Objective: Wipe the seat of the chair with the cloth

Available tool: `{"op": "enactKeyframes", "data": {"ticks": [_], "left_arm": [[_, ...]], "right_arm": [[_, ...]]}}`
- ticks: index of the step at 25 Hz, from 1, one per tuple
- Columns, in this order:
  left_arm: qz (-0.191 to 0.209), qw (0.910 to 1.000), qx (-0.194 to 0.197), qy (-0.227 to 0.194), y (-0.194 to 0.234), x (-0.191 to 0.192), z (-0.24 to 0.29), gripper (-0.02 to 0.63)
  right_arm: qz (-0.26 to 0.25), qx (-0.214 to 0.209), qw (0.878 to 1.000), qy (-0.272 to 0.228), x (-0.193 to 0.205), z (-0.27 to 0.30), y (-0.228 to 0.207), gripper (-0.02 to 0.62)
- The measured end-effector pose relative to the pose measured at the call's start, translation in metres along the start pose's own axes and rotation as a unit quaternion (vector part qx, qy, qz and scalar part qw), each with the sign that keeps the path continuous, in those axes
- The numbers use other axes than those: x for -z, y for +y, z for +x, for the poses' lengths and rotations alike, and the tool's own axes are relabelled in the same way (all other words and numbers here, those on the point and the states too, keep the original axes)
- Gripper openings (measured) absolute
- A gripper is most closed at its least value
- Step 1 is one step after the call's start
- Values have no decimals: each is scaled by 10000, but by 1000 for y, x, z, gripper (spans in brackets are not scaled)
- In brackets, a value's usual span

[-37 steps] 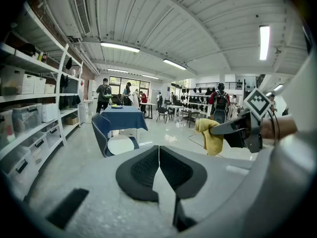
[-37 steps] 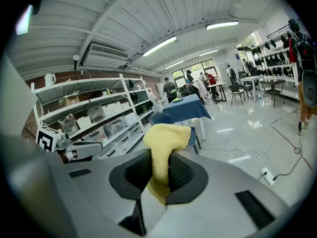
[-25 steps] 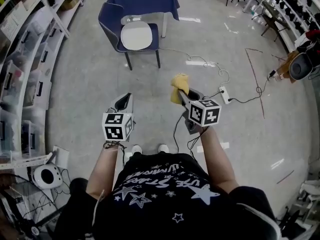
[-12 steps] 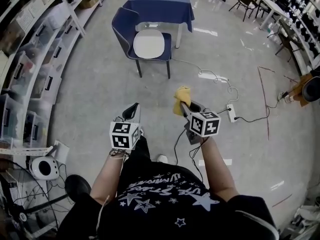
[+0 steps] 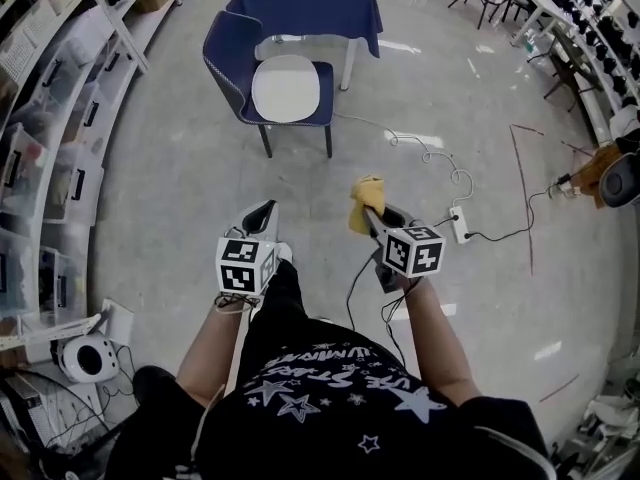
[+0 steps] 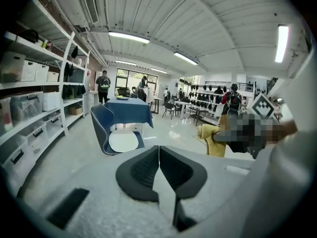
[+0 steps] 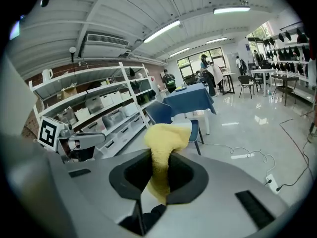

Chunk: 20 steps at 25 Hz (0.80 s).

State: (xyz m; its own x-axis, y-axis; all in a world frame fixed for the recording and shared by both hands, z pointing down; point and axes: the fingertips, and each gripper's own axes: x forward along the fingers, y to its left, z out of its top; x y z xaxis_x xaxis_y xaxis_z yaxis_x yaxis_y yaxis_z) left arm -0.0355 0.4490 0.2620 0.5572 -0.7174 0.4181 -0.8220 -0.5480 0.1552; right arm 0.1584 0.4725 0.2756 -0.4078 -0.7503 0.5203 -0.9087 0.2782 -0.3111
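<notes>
**A:** Where is the cloth?

**B:** The yellow cloth [image 7: 163, 143] is pinched in the right gripper [image 7: 157, 177]. The jaws stand narrow, clamped on the cloth's middle. A bunch rises above them and a tail hangs down between them. Its lowest end runs into the dark gap behind the jaws, where I can't follow it.

**A:** And the other gripper?

**B:** The left gripper [image 6: 158, 155] has its jaws pressed together, pad against pad, with nothing in them. It is held just left of the right one. Both are near the person's body, over bare floor [image 5: 180, 198].

**A:** The chair?

**B:** The blue chair [image 5: 225, 53] with its white seat [image 5: 286, 88] stands far ahead, well apart from both grippers. It is drawn up to a table [image 5: 305, 3] under a blue cover. From the head view only its two near legs show, and the far ones are hidden beneath the seat. The table's far end is cut off by the top edge.

**A:** Does the right gripper view show the chair better?

**B:** Worse. The raised cloth covers most of it, leaving part of the backrest, a strip of the seat's right side and a leg. In the left gripper view a mosaic patch lies over part of the right gripper, so only the cloth and the marker cube come out plainly.

**A:** What surrounds all this?

**B:** Shelving [image 5: 50, 128] with bins runs along the left, and their contents are too small to tell. A power strip [image 5: 459, 225] lies on the floor to the right of the right gripper.
</notes>
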Motion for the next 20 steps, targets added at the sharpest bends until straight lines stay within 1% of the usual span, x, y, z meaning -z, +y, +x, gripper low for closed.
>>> {"op": "enactKeyframes", "data": {"ticks": [5, 8, 12, 17, 20], "left_arm": [[6, 9999, 104, 132, 61, -20, 52, 20], [3, 9997, -10, 262, 110, -33, 77, 20], [-169, 9991, -86, 390, 166, -46, 101, 21], [-143, 9985, -69, 515, 217, -59, 132, 20], [-64, 9986, -22, 519, 235, -70, 147, 21]], "right_arm": [[184, 226, 9996, 58, -39, 69, -21, 66], [168, 271, 9994, 155, -67, 115, -19, 66], [238, 326, 9990, 187, -103, 167, -16, 66], [303, 344, 9989, 128, -141, 220, -14, 66], [249, 351, 9989, 170, -153, 243, -15, 66]]}}
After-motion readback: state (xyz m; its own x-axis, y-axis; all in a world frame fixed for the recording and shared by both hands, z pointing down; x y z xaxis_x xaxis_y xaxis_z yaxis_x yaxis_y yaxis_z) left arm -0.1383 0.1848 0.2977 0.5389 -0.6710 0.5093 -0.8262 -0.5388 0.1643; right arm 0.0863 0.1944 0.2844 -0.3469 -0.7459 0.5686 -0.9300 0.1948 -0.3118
